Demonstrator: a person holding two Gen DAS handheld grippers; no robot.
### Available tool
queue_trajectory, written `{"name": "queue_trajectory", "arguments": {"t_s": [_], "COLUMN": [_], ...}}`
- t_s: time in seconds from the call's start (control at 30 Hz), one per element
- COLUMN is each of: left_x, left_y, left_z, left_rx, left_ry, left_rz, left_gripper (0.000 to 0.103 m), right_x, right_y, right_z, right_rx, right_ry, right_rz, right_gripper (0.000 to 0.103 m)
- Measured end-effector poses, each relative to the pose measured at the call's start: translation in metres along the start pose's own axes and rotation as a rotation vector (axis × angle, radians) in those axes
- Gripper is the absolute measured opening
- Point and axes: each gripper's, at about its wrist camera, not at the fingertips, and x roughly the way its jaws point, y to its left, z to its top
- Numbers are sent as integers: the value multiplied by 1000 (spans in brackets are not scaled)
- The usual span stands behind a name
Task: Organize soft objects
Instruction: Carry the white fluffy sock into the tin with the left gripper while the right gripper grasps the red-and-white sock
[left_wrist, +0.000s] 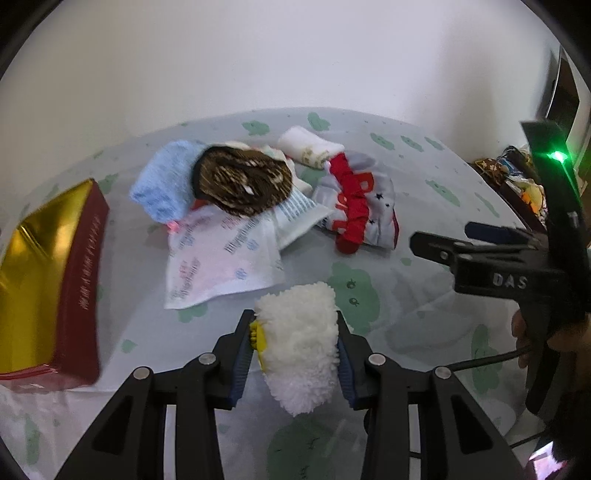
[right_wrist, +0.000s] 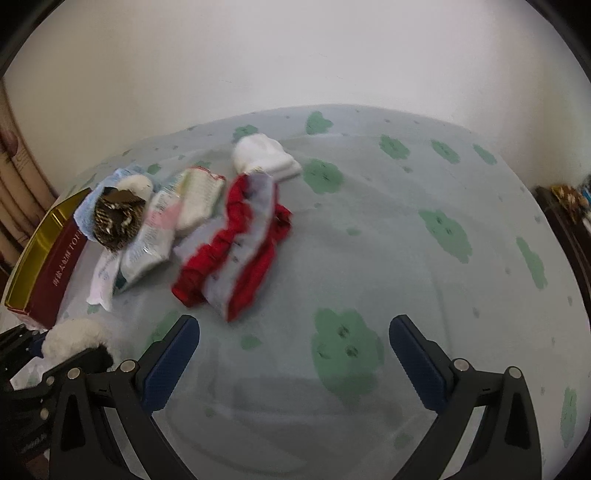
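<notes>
My left claw grips a white fluffy cloth near the red box; my right claw gapes wide, empty, beside the red sock.

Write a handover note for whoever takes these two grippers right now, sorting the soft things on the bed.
Left gripper: shut on the white fluffy item.
Right gripper: open, holding nothing.
Red and gold box: on the bed's left side; its inside is not visible.
Pile beside it: blue cloth, brown patterned piece, tissue packs, red and grey garment, white sock.
Left: the whole pile.
</notes>
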Motion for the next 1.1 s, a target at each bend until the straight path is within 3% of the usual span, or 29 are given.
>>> {"name": "queue_trajectory", "arguments": {"t_s": [0.2,0.37,0.53,0.67,0.77,0.93,1.1], "left_x": [-22,-36,-49,-55,-57,-50,-38], "left_y": [20,47,90,125,153,192,227], "left_z": [6,11,20,26,30,33,37], "left_rx": [-35,-65,-138,-181,-214,-256,-307], "left_ry": [-36,-50,-68,-88,-90,-59,-11], "left_rz": [46,112,195,264,315,370,389], "left_gripper": [40,40,40,40,40,40,40], "right_x": [18,39,60,73,74,71,65], "right_y": [12,15,24,31,32,34,21], "right_z": [23,41,50,50,50,47,41], "right_rx": [-25,21,19,16,18,-4,39], "right_ry": [16,50,77,91,68,43,1], "right_rz": [-2,14,17,24,14,26,26], "right_gripper": [102,90,89,75,70,46,35]}}
